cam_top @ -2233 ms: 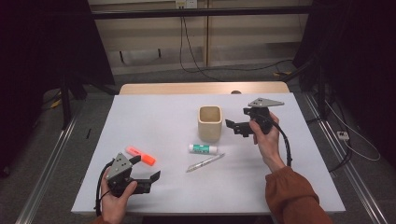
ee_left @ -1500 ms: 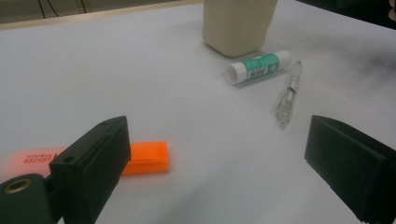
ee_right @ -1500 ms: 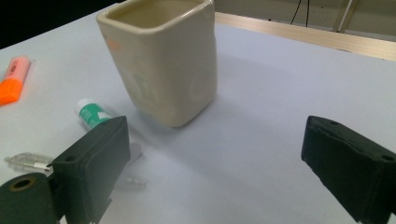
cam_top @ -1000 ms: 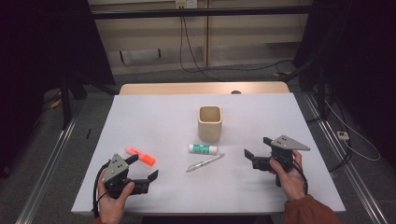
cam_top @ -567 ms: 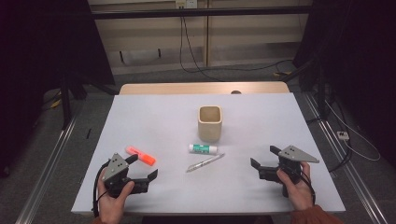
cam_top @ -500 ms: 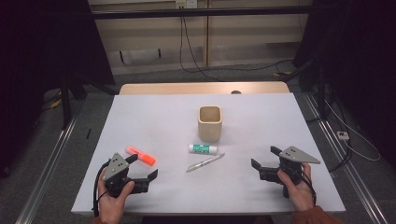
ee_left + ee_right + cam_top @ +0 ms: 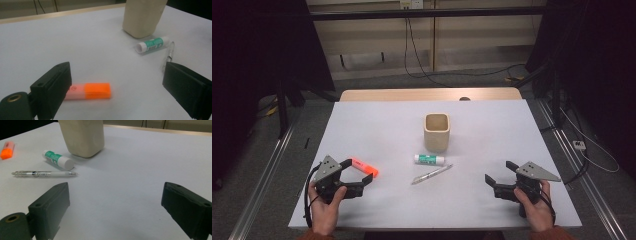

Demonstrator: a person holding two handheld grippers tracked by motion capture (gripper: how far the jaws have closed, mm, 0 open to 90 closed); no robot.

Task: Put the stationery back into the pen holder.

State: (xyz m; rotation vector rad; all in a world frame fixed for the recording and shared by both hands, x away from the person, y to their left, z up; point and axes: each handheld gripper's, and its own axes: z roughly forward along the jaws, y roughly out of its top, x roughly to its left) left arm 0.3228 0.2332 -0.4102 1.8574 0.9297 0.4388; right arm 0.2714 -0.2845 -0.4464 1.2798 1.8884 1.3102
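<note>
A beige square cup [image 7: 437, 131] stands upright mid-table. In front of it lie a green-and-white glue stick [image 7: 429, 159] and a clear pen [image 7: 432, 174]. An orange highlighter [image 7: 364, 168] lies at the left, just ahead of my left gripper [image 7: 362, 177], which rests open near the front left edge with the highlighter [image 7: 87, 91] between its jaws, untouched. My right gripper [image 7: 500, 173] sits open at the front right with bare table between its jaws; the cup [image 7: 82, 136], glue stick [image 7: 58, 159] and pen [image 7: 43, 173] lie beyond it.
The white table [image 7: 387, 130] has a wooden strip [image 7: 427, 94] along its far edge. Cables [image 7: 447, 70] run over the floor behind, and metal rails [image 7: 262, 175] flank both sides. Bare tabletop spreads right of the cup.
My right gripper came back from beside the cup to the front right of the table and settled there, still open. The left gripper and the objects stayed put.
</note>
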